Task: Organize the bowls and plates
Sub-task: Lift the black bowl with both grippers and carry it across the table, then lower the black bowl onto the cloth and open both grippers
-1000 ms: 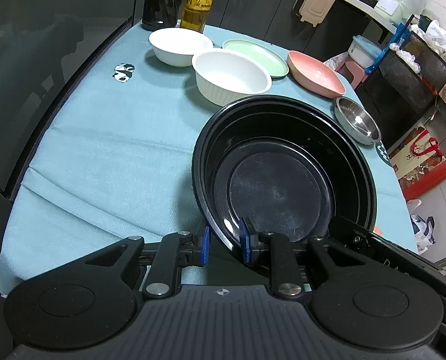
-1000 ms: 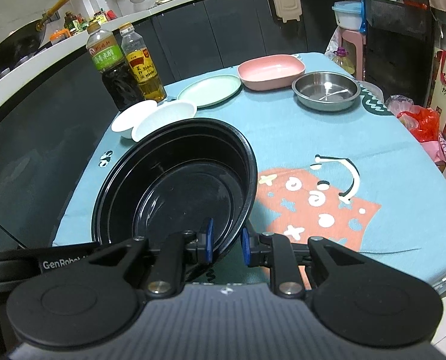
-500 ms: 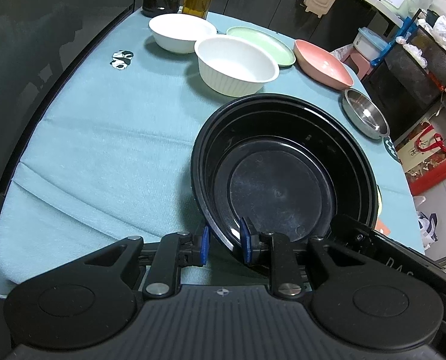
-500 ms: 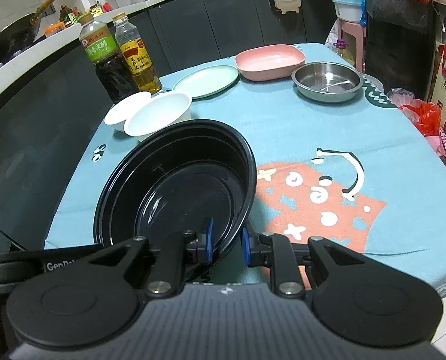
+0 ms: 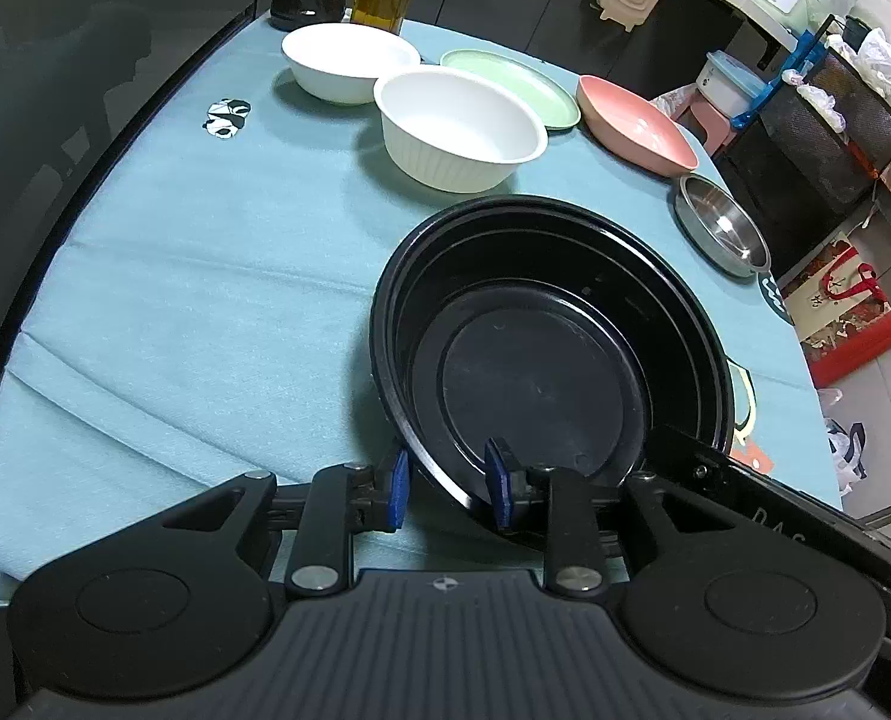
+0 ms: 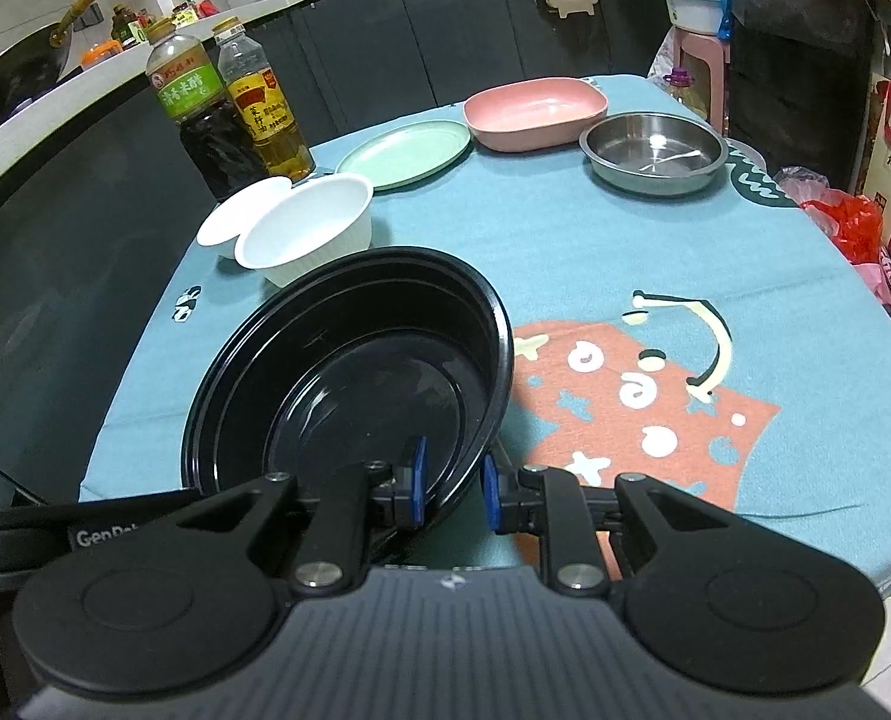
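A large black bowl [image 5: 541, 372] [image 6: 349, 384] is at the near side of the teal-clothed table [image 5: 175, 300], between my two grippers. My left gripper [image 5: 448, 480] straddles its near-left rim, one pad outside and one inside. Its jaws are opening and a gap shows beside the rim. My right gripper [image 6: 452, 483] is shut on the bowl's near-right rim. Two white bowls [image 5: 460, 120] [image 5: 349, 60] stand just beyond it. A green plate [image 5: 523, 81], a pink dish [image 5: 637, 123] and a steel bowl [image 5: 721, 225] line the far right.
A dark sauce bottle [image 6: 205, 120] and an oil bottle [image 6: 265, 114] stand at the table's far corner behind the white bowls. Dark cabinets run along the left and the back. Bags [image 6: 853, 222] and a stool [image 6: 694, 60] sit off the right edge.
The left gripper's pads have spread apart around the black bowl's rim. The right gripper's grip on the bowl looks the same. Both hands have stayed about where they were.
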